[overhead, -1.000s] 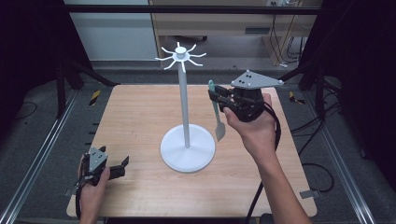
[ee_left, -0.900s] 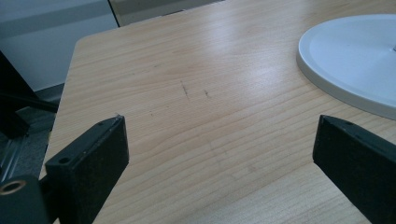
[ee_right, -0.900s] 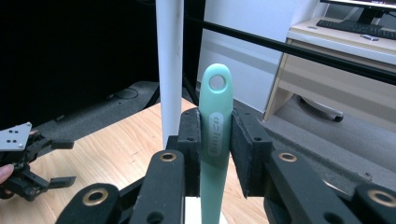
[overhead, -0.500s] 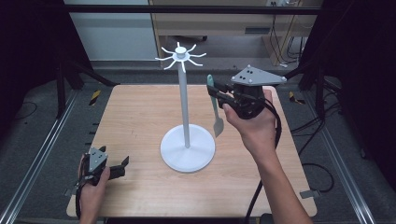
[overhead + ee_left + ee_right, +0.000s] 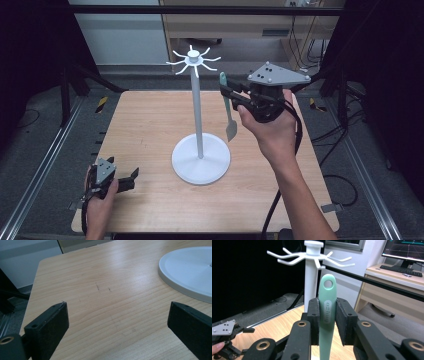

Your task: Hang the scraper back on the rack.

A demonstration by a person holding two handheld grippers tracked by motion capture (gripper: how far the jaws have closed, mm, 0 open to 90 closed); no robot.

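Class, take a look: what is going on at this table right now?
A person works with a gripper in each hand. The right gripper is shut on a green spatula, held upright beside the white hook stand, its hanging hole just below the hooks. The left gripper rests open near the table's front edge, holding nothing.

High view overhead; gripper views close, sharing stand (image 5: 198,120).

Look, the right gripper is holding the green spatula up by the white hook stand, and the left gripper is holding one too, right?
Not quite. The left gripper holds nothing: the left gripper view shows its jaws wide apart over the bare table. The rest is right: the right gripper is clamped on the green spatula beside the white hook stand.
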